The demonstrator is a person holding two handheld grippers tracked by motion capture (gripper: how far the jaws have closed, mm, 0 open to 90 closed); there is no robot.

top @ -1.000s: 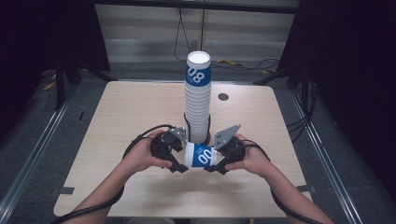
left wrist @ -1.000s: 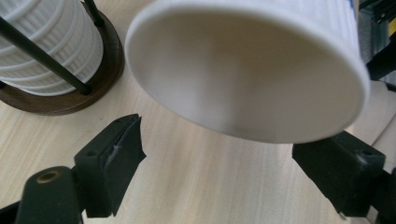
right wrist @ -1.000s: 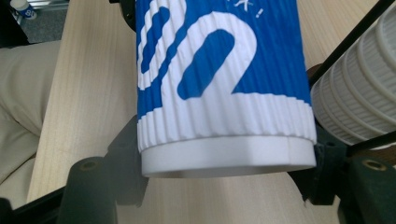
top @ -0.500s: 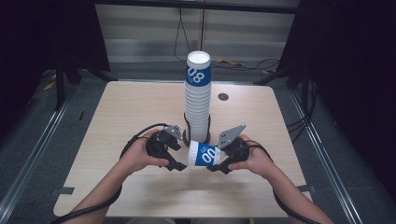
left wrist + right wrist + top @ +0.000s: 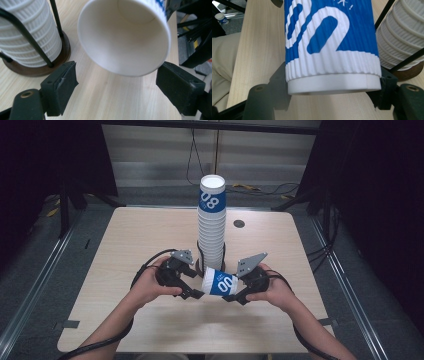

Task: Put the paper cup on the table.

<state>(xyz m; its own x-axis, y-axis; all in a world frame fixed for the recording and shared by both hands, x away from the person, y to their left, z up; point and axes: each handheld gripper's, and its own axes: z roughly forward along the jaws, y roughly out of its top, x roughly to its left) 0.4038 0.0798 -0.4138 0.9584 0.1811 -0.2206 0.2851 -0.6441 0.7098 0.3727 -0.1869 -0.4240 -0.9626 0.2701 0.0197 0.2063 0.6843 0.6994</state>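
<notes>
Pale wooden table (image 5: 125, 250), square with rounded corners, under everything. Near its middle, a tall stack of ribbed white cups (image 5: 212, 222) upright in a black wire holder on a round dark wooden base (image 5: 37, 67), topmost cup blue with white numerals. In front of the stack, two hands with a gripper each, level with one another and facing inward. Left gripper (image 5: 192, 290) open, black jaws spread wide on either side of the cup's mouth, pads clear of the rim in the left gripper view. Right gripper (image 5: 232, 292) clamped on the base end of a single blue-and-white cup (image 5: 220, 282), jaws pressed against the ribbed wall just above the smooth white bottom rim in the right gripper view. Single cup on its side, off the table, between the two grippers, open mouth toward the left gripper, just in front of the stack's base.
</notes>
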